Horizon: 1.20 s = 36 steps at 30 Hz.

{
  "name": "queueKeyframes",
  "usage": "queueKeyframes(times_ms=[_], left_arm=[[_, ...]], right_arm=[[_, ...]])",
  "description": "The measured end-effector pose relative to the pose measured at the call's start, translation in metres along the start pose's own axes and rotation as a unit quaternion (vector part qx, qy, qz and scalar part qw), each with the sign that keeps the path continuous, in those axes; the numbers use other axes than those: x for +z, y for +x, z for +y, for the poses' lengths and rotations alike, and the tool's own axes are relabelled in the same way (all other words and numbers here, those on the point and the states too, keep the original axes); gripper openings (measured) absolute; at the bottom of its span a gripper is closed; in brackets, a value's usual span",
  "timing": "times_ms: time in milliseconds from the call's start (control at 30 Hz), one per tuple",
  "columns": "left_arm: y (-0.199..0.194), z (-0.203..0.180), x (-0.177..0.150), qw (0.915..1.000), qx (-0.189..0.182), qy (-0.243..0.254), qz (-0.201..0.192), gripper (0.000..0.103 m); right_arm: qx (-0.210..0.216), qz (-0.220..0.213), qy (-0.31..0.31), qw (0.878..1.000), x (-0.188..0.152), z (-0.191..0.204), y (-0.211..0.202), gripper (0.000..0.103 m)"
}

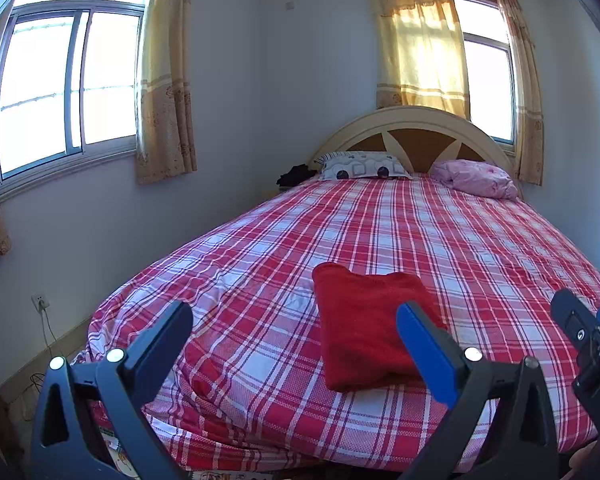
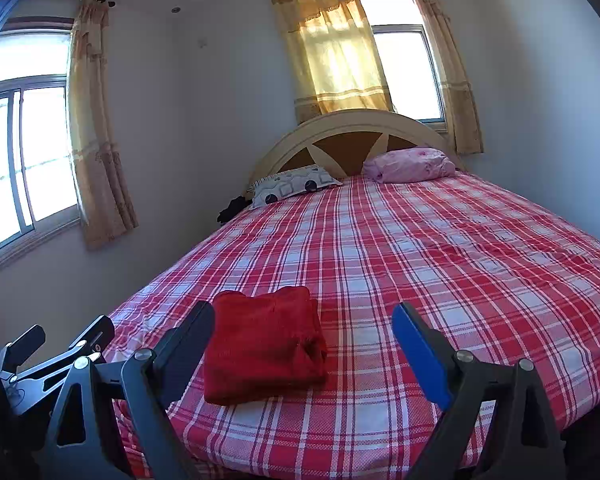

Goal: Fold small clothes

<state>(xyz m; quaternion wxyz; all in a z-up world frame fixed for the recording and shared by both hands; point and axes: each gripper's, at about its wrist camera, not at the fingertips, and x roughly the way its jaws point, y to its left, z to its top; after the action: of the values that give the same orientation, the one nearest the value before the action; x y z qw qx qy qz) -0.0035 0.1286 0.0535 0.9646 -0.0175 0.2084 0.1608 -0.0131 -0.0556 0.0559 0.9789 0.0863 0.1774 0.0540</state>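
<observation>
We have the soft red fleece garment [image 2: 264, 344] lying near the foot edge of the bed with the red-and-white checked sheet [image 2: 440, 248], already doubled into a compact, roughly rectangular bundle. Both tools hang back from it, above the bed's near edge. The left gripper [image 1: 296, 328] has its fingers [image 1: 424, 348] spread wide with nothing between them, and the right gripper [image 2: 304, 332] is likewise wide and empty; the bundle sits just ahead of it, toward its dark left finger [image 2: 188, 344].

We judge the folding close to done, so the step in hand is either a last fold or simply tidying the bundle. To do it well, we should check the edges first: in the right wrist view the near right corner [image 2: 312, 348] looks bunched, with a loose layer showing. If we fold again, we would take the two near corners, one in each gripper, pinching all layers together so the inner ones do not slide. Fleece is thick and springy, so we should lift only a little, carry the edge over flat, and press it down before letting go. We should also keep the fingers clear of the sheet, or it may come up with the cloth.

At the head of the bed a grey patterned pillow [image 2: 292, 186] and a pink bundled quilt [image 2: 412, 165] lie well apart from our work.
</observation>
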Motion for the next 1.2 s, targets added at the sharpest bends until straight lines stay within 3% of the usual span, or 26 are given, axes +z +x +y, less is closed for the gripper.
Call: queueKeyframes(times_ms=[233,1200], left_arm=[[0.0007,-0.0063,-0.0008,0.9998,0.0,0.02,0.003,0.103],[0.0093,-0.0056,-0.003,0.9995,-0.008,0.017,0.025,0.103]], right_arm=[[0.0,0.003,0.004,1.0,-0.0018,-0.0014,0.0016,0.091],[-0.008,0.003,0.011,1.0,-0.0046,-0.0042,0.0009,0.091]])
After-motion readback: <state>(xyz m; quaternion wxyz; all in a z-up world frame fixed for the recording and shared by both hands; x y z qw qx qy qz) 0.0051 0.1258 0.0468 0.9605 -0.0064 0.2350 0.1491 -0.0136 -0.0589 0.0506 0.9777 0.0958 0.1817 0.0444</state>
